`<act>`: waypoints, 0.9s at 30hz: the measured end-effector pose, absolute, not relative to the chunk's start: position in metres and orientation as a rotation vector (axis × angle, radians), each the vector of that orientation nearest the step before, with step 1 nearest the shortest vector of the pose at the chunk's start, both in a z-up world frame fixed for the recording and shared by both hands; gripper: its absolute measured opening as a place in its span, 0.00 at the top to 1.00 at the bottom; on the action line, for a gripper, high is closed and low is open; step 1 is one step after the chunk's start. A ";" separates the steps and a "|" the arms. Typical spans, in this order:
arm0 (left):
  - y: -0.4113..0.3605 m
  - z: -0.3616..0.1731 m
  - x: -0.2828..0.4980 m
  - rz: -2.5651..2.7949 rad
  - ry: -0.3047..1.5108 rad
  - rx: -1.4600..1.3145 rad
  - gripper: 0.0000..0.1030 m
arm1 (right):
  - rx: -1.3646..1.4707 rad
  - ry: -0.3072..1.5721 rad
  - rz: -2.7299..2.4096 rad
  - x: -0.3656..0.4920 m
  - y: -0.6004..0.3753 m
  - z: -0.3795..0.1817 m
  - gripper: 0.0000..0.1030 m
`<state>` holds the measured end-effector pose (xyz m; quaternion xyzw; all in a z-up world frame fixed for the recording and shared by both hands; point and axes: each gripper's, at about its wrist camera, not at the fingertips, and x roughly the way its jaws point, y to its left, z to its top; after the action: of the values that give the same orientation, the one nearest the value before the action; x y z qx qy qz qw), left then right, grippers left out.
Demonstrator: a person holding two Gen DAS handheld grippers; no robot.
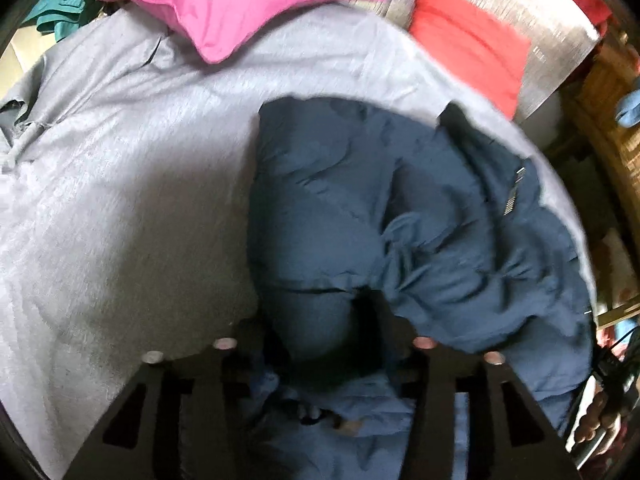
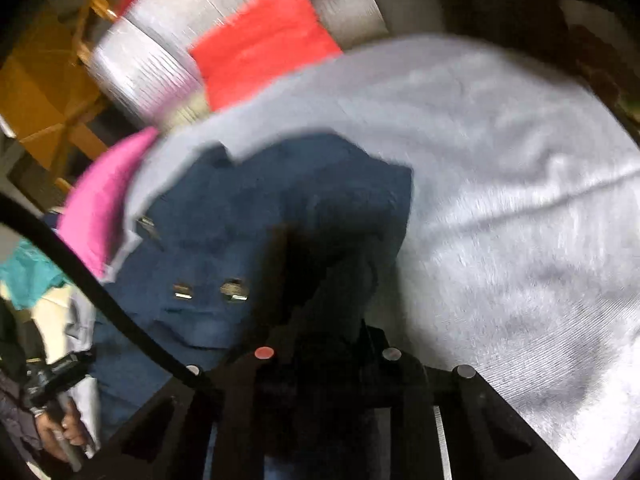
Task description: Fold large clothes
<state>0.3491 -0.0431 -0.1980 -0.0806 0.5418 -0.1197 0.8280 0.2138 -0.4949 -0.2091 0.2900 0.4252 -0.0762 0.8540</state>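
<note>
Item: navy garment [image 1: 360, 208], heavy denim-like cloth with metal buckles, lying bunched on the grey-sheeted bed [image 1: 120, 184], below the pink pillow [image 1: 224, 4] and red pillow [image 1: 468, 40].

Step in hand, as judged: an early fold, one part doubled over the body.

Left tool [image 1: 320, 348]: low over the near hem, fingers spread with cloth between them; whether it grips, cannot tell.

Right tool [image 2: 324, 356]: tilted down, apparently clenched on a dark fold of the garment.

Next move calls for lifting the held edge across and smoothing it flat.
</note>
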 end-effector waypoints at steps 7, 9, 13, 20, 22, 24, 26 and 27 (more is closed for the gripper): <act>-0.037 -0.195 0.349 -0.248 1.167 -0.198 0.41 | 0.623 0.912 -0.187 0.215 -0.495 -0.211 0.60; -0.033 -0.193 0.346 -0.245 1.168 -0.207 0.38 | 0.642 0.928 -0.222 0.211 -0.500 -0.212 0.45; -0.023 -0.185 0.330 -0.212 1.150 -0.200 0.31 | 0.747 0.929 -0.225 0.198 -0.513 -0.209 0.44; -0.003 -0.171 0.291 -0.188 1.080 -0.141 0.30 | 0.772 0.874 -0.214 0.169 -0.514 -0.190 0.39; 0.002 -0.170 0.279 -0.185 1.063 -0.120 0.30 | 0.782 0.868 -0.214 0.162 -0.513 -0.188 0.39; 0.009 -0.170 0.268 -0.183 1.052 -0.107 0.30 | 0.786 0.864 -0.208 0.149 -0.514 -0.185 0.39; 0.014 -0.171 0.258 -0.178 1.042 -0.090 0.30 | 0.780 0.862 -0.196 0.140 -0.510 -0.183 0.39; 0.016 -0.171 0.251 -0.173 1.037 -0.074 0.30 | 0.774 0.861 -0.189 0.136 -0.505 -0.182 0.39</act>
<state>0.2509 0.0162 -0.1711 -0.0352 0.4948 -0.0825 0.8644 0.1363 -0.5052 -0.1824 0.3653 0.4062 -0.0892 0.8328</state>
